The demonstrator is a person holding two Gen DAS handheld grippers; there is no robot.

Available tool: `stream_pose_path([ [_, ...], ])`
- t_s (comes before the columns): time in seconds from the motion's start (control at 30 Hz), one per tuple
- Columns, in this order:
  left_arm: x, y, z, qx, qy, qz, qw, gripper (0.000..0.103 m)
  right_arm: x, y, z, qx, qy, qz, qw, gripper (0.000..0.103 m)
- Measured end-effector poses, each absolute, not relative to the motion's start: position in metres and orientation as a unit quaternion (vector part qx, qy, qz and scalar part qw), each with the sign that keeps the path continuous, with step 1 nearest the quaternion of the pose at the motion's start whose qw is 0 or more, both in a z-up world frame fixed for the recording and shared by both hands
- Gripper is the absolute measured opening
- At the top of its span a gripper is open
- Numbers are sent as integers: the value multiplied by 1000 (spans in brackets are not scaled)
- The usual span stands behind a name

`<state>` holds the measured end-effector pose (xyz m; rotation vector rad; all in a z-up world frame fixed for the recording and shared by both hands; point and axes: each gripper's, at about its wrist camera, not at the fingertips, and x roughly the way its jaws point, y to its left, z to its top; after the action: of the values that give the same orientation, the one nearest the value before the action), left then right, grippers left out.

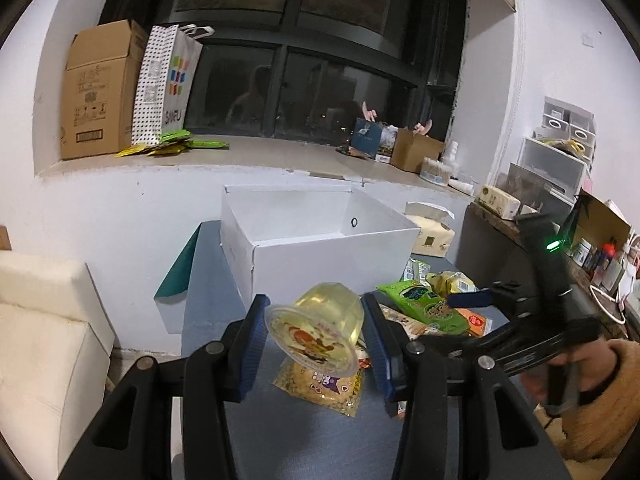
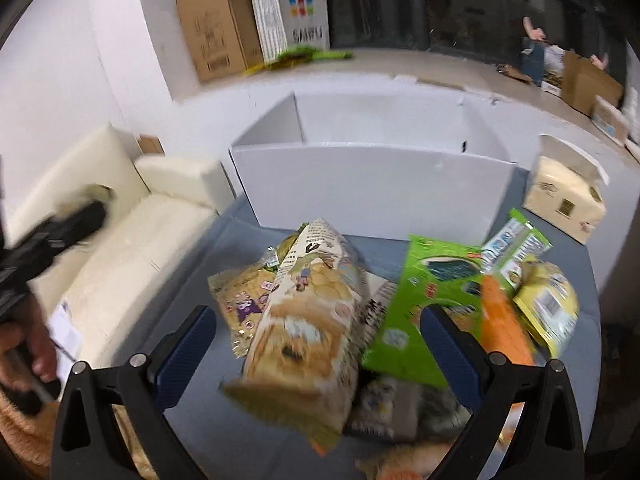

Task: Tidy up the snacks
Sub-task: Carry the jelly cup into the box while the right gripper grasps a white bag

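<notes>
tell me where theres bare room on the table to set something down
Bare tabletop lies left of the snack pile, between the white box and the table's near edge; the box shows nothing inside. Crowded: the overlapping packets right of centre, running toward the tissue pack. The left gripper holds a jelly cup.

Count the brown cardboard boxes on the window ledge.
2: a tall cardboard box at the ledge's left end, a smaller open box toward its right. Clutter may hide others.

Brown cardboard box (image 1: 98,92) and dotted paper bag (image 1: 164,84) upright on the window ledge (image 1: 256,152), dark window (image 1: 320,60) behind; cream sofa (image 2: 132,216) left of the table, tissue pack (image 2: 566,200) beside it, plastic drawers (image 1: 560,152) at far right
</notes>
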<state>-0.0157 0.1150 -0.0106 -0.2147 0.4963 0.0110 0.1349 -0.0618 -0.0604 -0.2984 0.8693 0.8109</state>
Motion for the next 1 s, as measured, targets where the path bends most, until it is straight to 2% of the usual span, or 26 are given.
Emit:
stream_pose_path([
  [0.07,-15,116,-13,-108,247,3,963,50,134,-47,-74,-173,415,373,812,100],
  [0.13,-15,117,-16,-105,251,6,962,50,132,-39,-87,-209,420,360,806,41],
  [0.2,-16,118,-18,-109,251,1,962,50,127,-44,-85,-199,404,365,815,33],
  [0.47,-1,118,-12,-112,241,-6,964,50,124,-79,-30,-140,345,387,844,32],
  [0.7,63,119,17,-102,230,-12,968,50,164,-89,27,-99,289,369,878,32],
  [0.83,115,124,25,-102,242,-6,965,50,217,-81,38,-53,303,355,883,32],
  [1.0,192,137,18,-101,277,19,955,50,287,-53,36,-53,325,333,884,32],
])
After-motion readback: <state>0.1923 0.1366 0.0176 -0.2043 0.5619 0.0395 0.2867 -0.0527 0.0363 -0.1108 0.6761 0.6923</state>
